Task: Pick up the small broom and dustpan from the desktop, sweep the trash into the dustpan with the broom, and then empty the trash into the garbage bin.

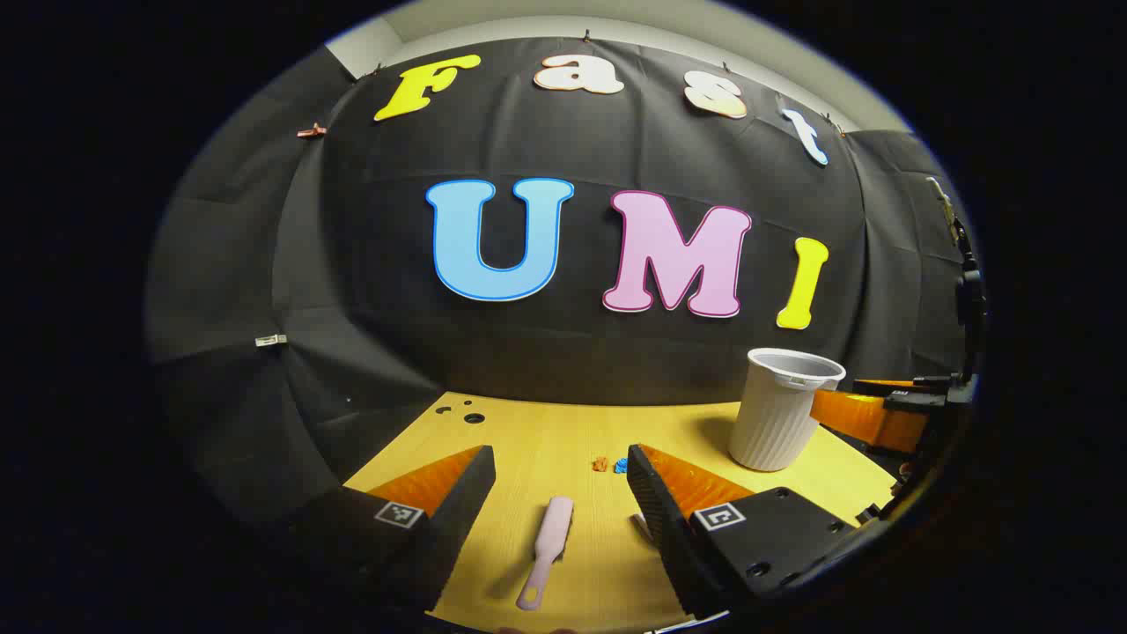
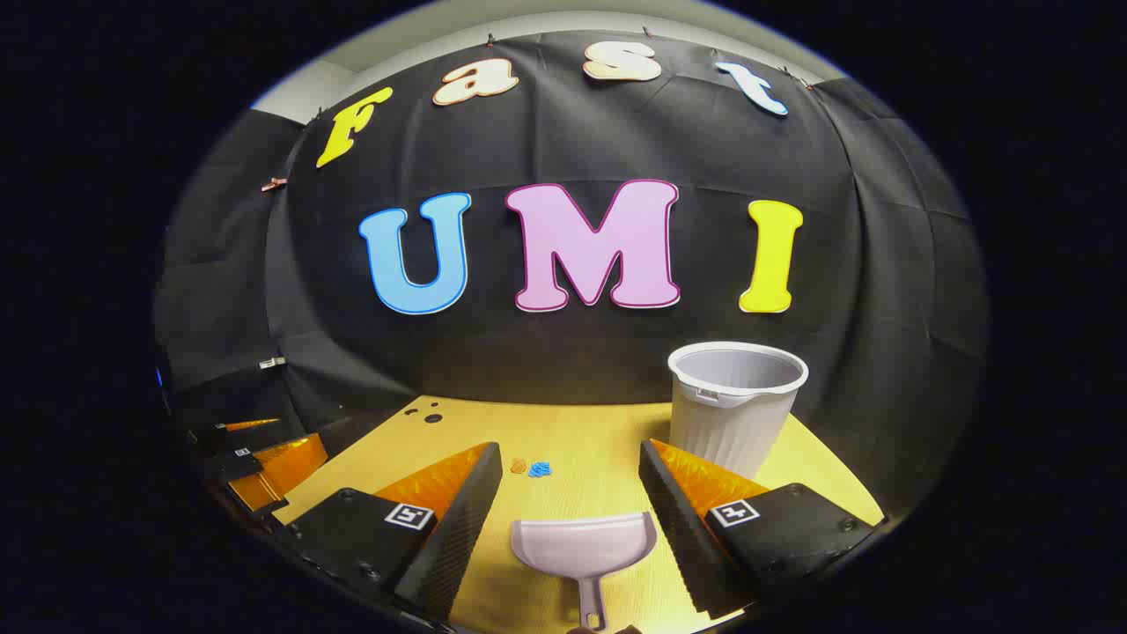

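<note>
Pink broom [image 1: 548, 548] and grey dustpan [image 2: 585, 544]: light, rigid plastic, best gripped by handles; left gripper [image 1: 560, 480] and right gripper [image 2: 570, 475] wide open, empty.

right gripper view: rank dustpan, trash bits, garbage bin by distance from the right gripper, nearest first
1. Dustpan: on the desktop between the open fingers of the right gripper, handle toward the camera.
2. Trash bits: small orange and blue pieces farther ahead, slightly left of centre.
3. Garbage bin: upright at the far right of the desktop, near the booth wall.
</note>
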Motion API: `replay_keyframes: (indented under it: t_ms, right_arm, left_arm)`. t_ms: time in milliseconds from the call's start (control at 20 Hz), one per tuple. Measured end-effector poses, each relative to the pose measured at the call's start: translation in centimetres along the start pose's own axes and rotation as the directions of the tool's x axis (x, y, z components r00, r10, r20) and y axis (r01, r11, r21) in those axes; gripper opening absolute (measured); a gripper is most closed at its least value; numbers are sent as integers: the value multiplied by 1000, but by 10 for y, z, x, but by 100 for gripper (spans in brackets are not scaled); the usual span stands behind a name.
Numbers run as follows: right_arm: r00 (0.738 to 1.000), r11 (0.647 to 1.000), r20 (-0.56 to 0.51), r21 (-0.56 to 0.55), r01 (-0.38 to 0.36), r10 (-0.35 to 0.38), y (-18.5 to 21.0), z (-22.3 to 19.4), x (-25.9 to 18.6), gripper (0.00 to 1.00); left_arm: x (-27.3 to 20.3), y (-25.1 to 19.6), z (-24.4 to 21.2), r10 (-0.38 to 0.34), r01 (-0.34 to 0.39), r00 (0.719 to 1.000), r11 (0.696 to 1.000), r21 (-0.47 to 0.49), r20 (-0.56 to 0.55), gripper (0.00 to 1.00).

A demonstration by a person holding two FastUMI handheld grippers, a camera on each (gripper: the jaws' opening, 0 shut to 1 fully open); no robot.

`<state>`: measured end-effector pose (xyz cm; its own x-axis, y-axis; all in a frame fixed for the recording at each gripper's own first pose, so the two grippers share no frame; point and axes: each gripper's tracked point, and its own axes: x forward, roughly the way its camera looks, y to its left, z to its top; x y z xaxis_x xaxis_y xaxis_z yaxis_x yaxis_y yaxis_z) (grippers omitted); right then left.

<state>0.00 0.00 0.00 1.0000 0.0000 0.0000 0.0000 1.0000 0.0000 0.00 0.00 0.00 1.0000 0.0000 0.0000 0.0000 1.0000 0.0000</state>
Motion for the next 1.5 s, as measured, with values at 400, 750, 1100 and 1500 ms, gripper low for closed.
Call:
replay_keyframes:
  t_ms: [400,750,1100,1500]
  right_arm:
    - [1000,1000,-17,-4,-5,5,-9,-5,5,98]
    - [995,1000,-101,9,1,0,-18,-27,13,98]
    - [988,1000,-156,25,-5,9,-22,-42,24,97]
    - [953,1000,-302,24,-1,8,-27,-85,29,99]
  left_arm:
    - [13,0,-11,-7,8,1000,1000,21,-23,96]
    - [22,2,-31,-19,18,995,1000,-15,-102,96]
    - [42,10,-67,-23,15,970,999,-38,-240,96]
    - [56,20,-146,-58,69,869,998,5,-491,96]
